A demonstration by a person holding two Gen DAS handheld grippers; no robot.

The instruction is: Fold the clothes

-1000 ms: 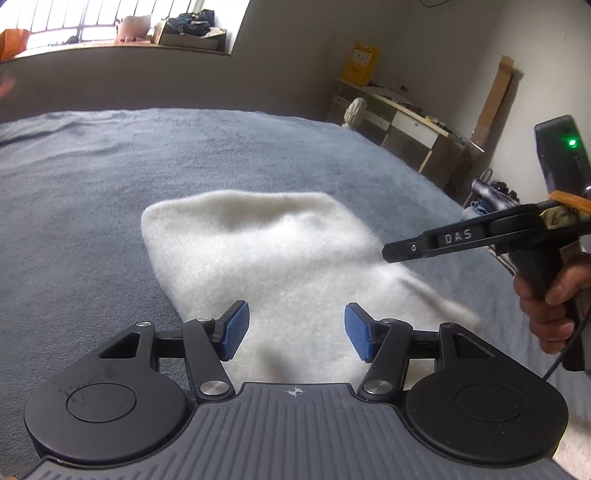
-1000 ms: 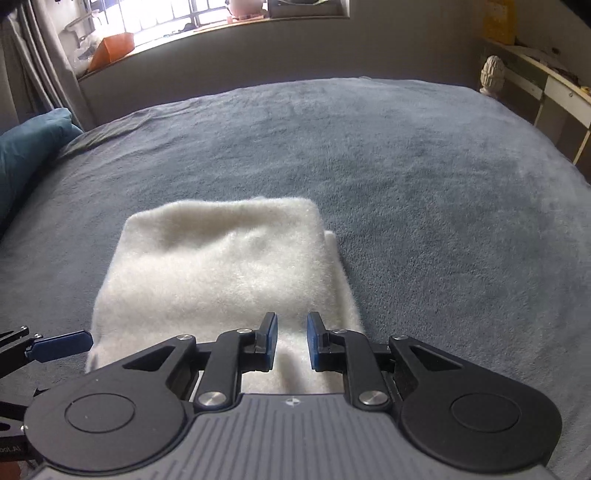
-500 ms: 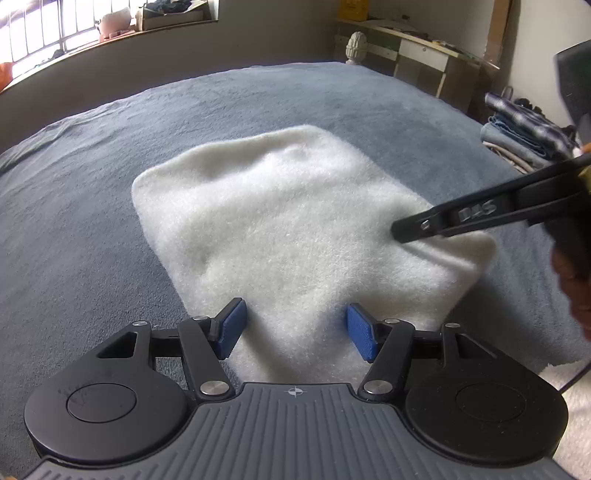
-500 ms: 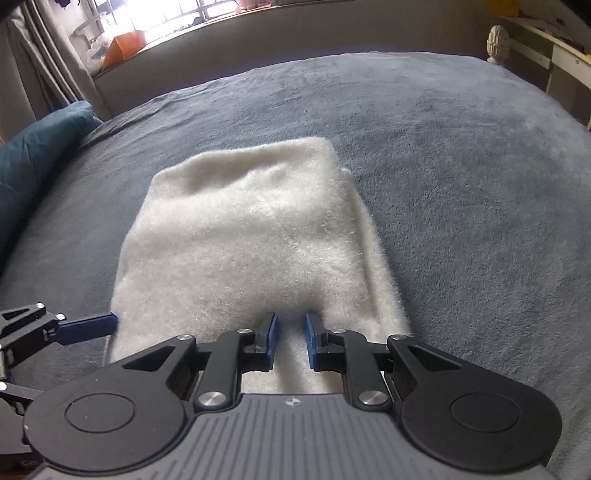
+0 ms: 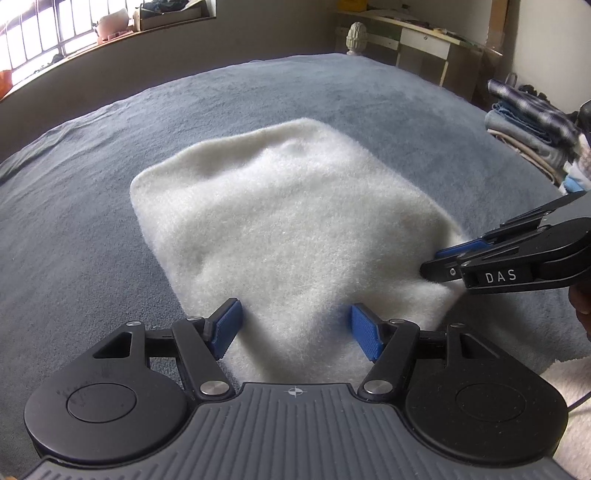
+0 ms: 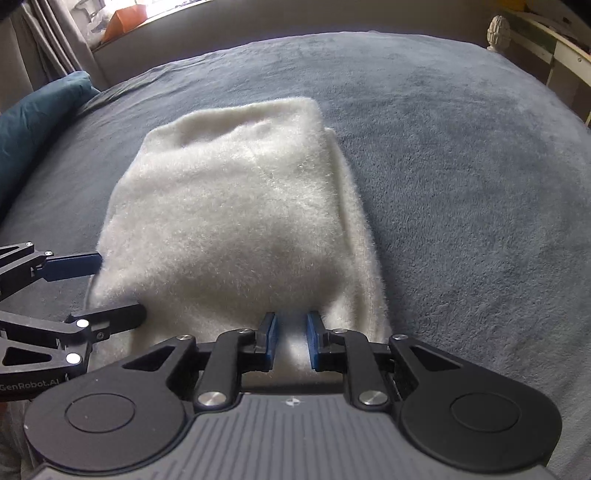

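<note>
Slippage is your risk: with the white fleece garment point(image 6: 236, 206) mid-frame on the bed point(image 6: 461, 177), your left tool point(image 5: 295, 330), jaws just widening, straddles its near edge while your right tool point(image 6: 290, 341), narrow, seemingly pinches nothing.

A grey blanket point(image 5: 110, 206) is spread over the bed. At 10 o'clock in the right view a teal pillow point(image 6: 33, 114) is seen. At 3 o'clock in the left view folded clothes point(image 5: 528, 125) are stacked; at 1 o'clock a desk point(image 5: 417, 35) stands.
</note>
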